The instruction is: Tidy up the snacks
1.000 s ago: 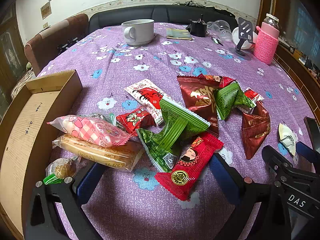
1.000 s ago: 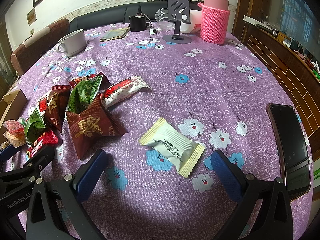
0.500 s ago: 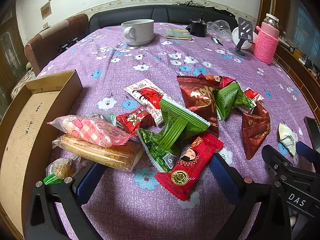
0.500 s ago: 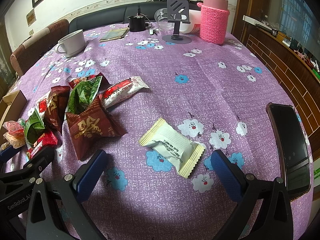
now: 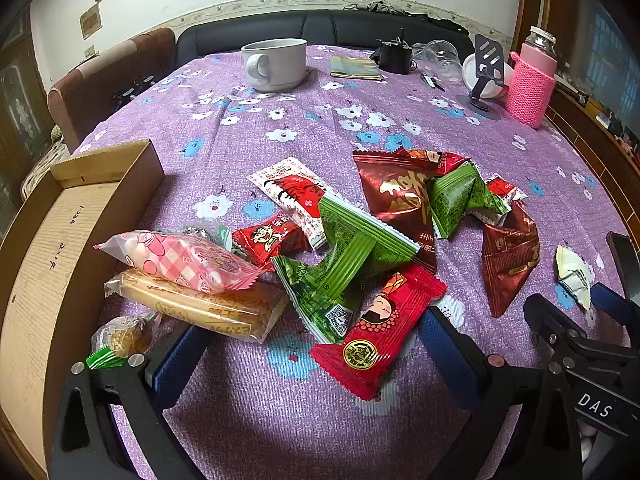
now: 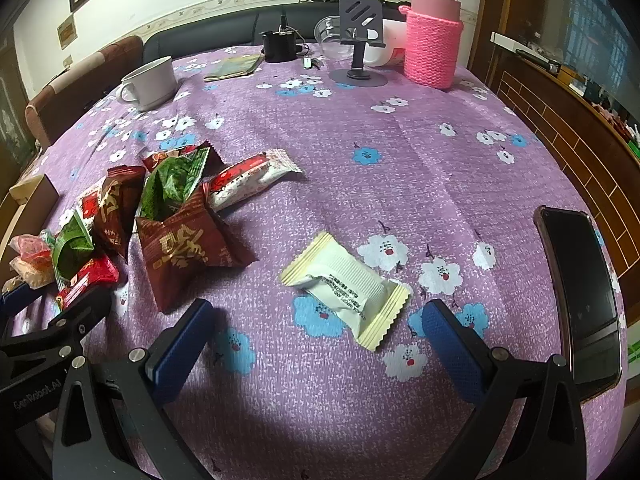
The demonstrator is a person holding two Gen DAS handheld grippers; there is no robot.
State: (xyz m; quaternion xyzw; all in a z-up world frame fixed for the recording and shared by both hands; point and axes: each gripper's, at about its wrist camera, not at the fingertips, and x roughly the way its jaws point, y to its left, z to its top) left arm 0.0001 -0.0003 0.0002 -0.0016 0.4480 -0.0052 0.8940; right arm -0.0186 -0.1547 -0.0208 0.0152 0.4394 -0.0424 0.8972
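Observation:
Several snack packets lie in a loose pile on the purple flowered tablecloth. In the left wrist view my left gripper is open and empty, its jaws either side of a red packet and a green packet. A pink checked packet rests on a yellow biscuit packet beside an open cardboard box. In the right wrist view my right gripper is open and empty, just short of a white packet. A dark red packet lies to its left.
A white mug, a pink knitted bottle, a phone stand and small items stand at the far side. A black phone lies at the table's right edge. A small round snack sits by the box.

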